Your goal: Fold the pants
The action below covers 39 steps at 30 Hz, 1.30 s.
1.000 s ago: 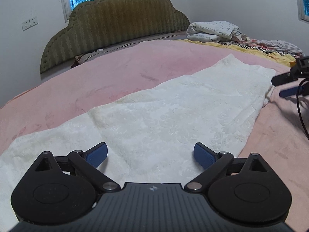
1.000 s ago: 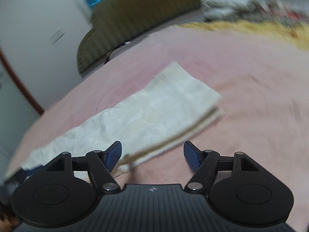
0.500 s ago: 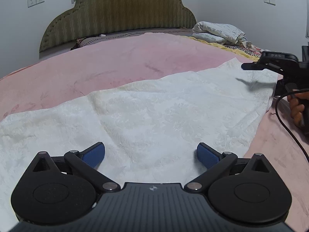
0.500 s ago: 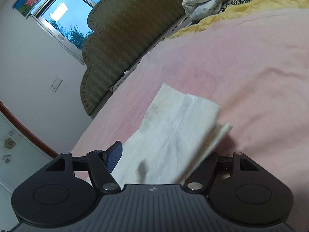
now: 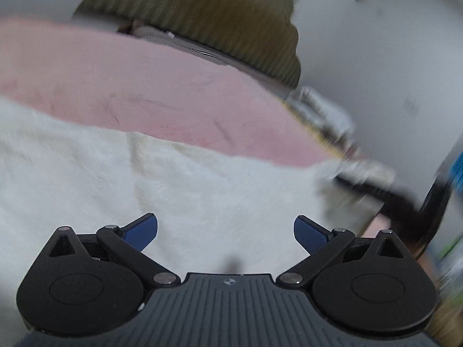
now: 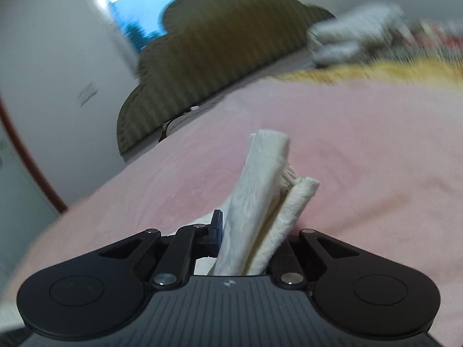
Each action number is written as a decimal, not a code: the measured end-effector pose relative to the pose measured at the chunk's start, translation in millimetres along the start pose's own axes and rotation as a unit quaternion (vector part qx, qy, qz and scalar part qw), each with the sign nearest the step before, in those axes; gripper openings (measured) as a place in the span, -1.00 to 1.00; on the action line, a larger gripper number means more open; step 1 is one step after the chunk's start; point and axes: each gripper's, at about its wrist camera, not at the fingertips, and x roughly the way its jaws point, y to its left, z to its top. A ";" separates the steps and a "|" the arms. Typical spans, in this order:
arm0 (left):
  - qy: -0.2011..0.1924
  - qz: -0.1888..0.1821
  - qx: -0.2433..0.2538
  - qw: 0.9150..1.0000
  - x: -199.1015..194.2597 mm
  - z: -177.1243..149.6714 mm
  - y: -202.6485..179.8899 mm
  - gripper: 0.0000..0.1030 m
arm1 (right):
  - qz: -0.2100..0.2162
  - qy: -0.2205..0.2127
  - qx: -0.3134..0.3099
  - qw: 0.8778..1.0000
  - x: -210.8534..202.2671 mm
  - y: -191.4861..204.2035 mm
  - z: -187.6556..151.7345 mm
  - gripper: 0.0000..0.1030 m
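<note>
Left gripper [image 5: 225,232] sits low over the white pants [image 5: 202,196], jaws spread wide, nothing between the blue fingertips [image 5: 141,232]. White fabric fills the space under and ahead of them, spread flat across the pink bedspread [image 5: 139,86]. Cannot tell if the fingertips touch the cloth. A faint seam or crease runs down the fabric left of centre. Left wrist view is motion-blurred, worst on the right side.

Right gripper [image 6: 249,234] is clamped tight on a bunched end of the pants [image 6: 260,190]. The cloth stands up out of the closed jaws in two folded layers, tilted a little right, with a few loose threads between the layers. Left finger [image 6: 217,225] presses against the fabric; the right finger is hidden behind it. A bit more white cloth shows just below and left of the jaws.

In the left wrist view, at the far right end of the pants, a dark blurred shape is there, probably the other gripper, too smeared to be sure.

Further back: pink bedspread runs to an olive ribbed headboard [image 6: 208,57] with a scalloped top. Right of it a pile of white bedding [image 6: 356,37] and a yellow blanket edge [image 6: 376,70], both blurred. Behind, a window [image 6: 139,8] showing blue, and a pale wall [image 5: 376,57].
</note>
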 end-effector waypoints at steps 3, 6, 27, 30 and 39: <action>0.001 -0.054 -0.093 0.994 -0.5 9.9 13.3 0.97 | 0.002 -0.012 -0.121 0.993 -8.7 54.0 -4.8 -0.80; 0.004 -0.100 -0.148 0.984 2.3 13.5 17.6 0.97 | 0.033 -0.012 -0.187 0.982 -13.5 100.6 -19.9 -0.80; -0.011 -0.089 -0.198 0.976 18.2 37.4 60.3 -0.21 | 0.108 0.024 -0.369 0.923 -18.9 213.5 -95.8 -0.76; -0.031 -0.042 -0.139 0.989 3.0 41.6 59.7 -0.70 | 0.122 0.021 -0.371 0.920 -15.2 226.1 -95.5 -0.76; -0.080 0.109 -0.001 0.991 -48.6 47.6 58.9 -0.78 | 0.195 0.026 -0.415 0.888 -3.8 282.8 -115.5 -0.75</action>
